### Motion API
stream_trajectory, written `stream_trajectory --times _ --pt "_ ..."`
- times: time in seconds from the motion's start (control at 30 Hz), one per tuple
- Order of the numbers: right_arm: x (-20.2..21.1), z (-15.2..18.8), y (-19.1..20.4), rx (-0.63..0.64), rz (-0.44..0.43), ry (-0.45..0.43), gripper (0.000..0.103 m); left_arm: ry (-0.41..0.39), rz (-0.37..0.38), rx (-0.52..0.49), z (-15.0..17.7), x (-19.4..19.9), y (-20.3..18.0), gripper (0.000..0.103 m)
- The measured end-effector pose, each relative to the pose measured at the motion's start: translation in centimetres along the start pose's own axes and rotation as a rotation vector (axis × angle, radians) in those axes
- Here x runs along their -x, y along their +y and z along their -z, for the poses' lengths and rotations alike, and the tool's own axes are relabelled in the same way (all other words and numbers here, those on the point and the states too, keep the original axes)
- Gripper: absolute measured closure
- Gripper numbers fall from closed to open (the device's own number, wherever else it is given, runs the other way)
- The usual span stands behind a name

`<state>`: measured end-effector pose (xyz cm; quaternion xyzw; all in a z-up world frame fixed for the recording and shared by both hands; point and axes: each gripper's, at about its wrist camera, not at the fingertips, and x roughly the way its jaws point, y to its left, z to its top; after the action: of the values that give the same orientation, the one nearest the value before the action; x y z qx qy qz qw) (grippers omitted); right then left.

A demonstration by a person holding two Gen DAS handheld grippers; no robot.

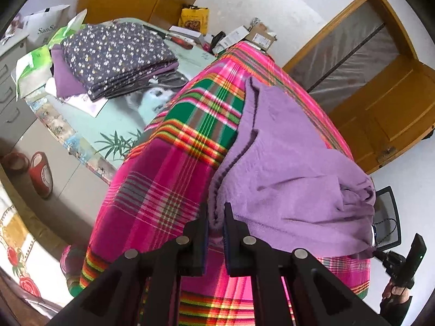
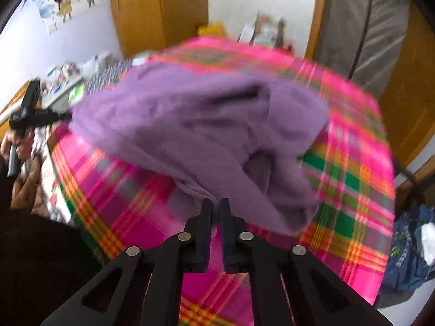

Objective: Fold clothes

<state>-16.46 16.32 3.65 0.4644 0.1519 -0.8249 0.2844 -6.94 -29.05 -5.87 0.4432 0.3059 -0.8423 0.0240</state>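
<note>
Here each hand-held gripper, left (image 1: 216,212) and right (image 2: 214,206), pinches the purple garment's (image 1: 285,163) edge.

You can read one text for sure: "SanSa", in grey serif letters on the white box (image 1: 46,24) at the far left of the left wrist view; its end is cut off by what stands in front. The yellow packet (image 1: 193,17) by the back wall carries print, but it is too small for you to make out. In the right wrist view, blur leaves you nothing legible.
</note>
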Motion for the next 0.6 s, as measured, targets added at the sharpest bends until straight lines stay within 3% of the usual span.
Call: stream_trajectory --times 0.07,0.13,0.17,0.2,0.3,0.6 --pt "0.4 0.0 -0.3 -0.001 0.001 -0.008 0.093 0.001 -0.002 -0.008 -0.1 -0.2 -0.1 0.094" --pt "1.8 -0.6 -0.7 -0.024 -0.024 -0.078 0.093 0.004 0.003 -0.008 -0.1 -0.2 0.0 0.094" --pt "2.5 -1.1 -0.8 -0.037 -0.032 -0.127 0.088 0.003 0.007 -0.006 -0.2 -0.2 0.1 0.094" --pt "3.2 -1.7 -1.1 -0.057 -0.039 -0.179 0.077 0.003 0.010 -0.002 -0.2 -0.3 0.1 0.094" --pt "3.5 -4.5 -1.0 -0.091 -0.073 -0.276 0.066 -0.001 0.013 0.006 -0.2 -0.4 0.2 0.094" --pt "-1.5 -16.6 5.2 0.157 -0.192 -0.289 0.062 -0.003 0.063 0.035 0.6 0.0 0.4 0.093"
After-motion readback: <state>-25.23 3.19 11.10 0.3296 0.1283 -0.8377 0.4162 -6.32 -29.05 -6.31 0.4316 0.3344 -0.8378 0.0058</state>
